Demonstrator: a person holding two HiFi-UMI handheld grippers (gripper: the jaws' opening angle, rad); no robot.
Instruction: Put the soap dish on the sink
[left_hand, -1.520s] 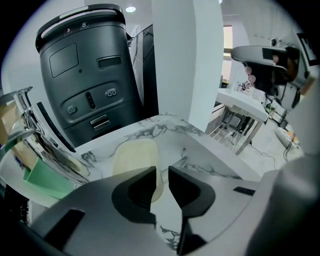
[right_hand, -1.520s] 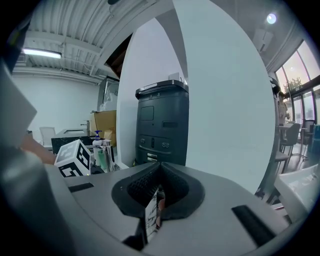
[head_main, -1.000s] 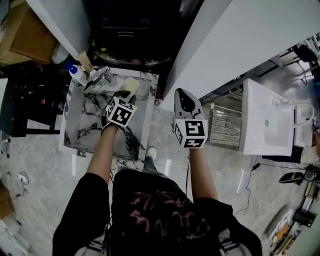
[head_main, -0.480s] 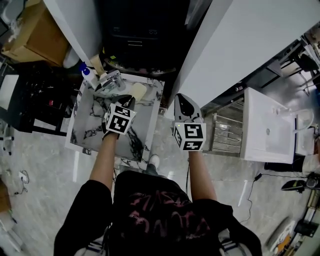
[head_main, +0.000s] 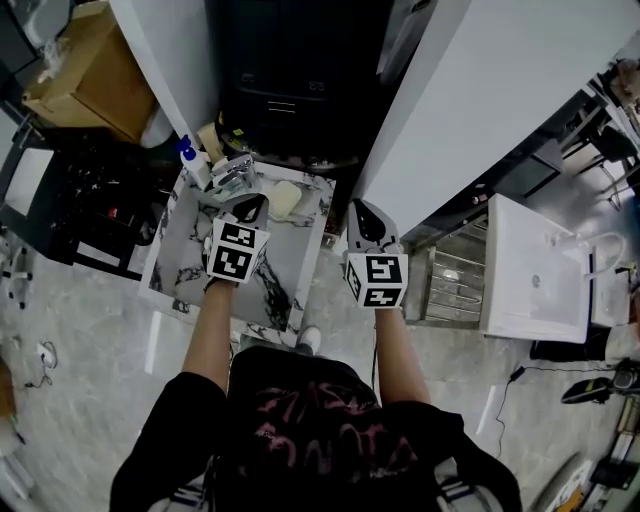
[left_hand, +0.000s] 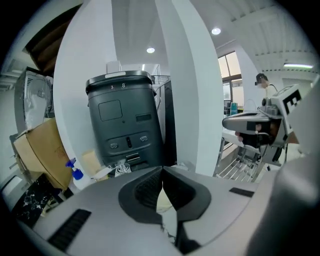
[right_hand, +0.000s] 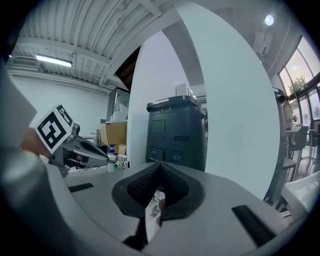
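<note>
The cream soap dish (head_main: 285, 200) lies at the back right of the marble sink (head_main: 185, 262), beside the chrome faucet (head_main: 232, 172). My left gripper (head_main: 252, 206) hovers over the sink just left of the dish, apart from it. Its jaws (left_hand: 162, 172) are shut with nothing between them, and a cream patch shows below the tips. My right gripper (head_main: 362, 212) hangs to the right of the sink over the floor. Its jaws (right_hand: 160, 167) are also shut and hold nothing. Each gripper appears in the other's view: the right gripper (left_hand: 250, 122) and the left gripper (right_hand: 92, 154).
A blue-capped bottle (head_main: 192, 160) stands at the sink's back left. A dark bin (head_main: 285, 105) stands behind the sink between white walls. A metal rack (head_main: 450, 270) and a white basin (head_main: 530, 265) are to the right, and a cardboard box (head_main: 85, 85) is at the far left.
The head view has shifted, so the sink sits further right and lower in the picture. My left gripper has eased slightly left, away from the dish. The dish has stayed put.
</note>
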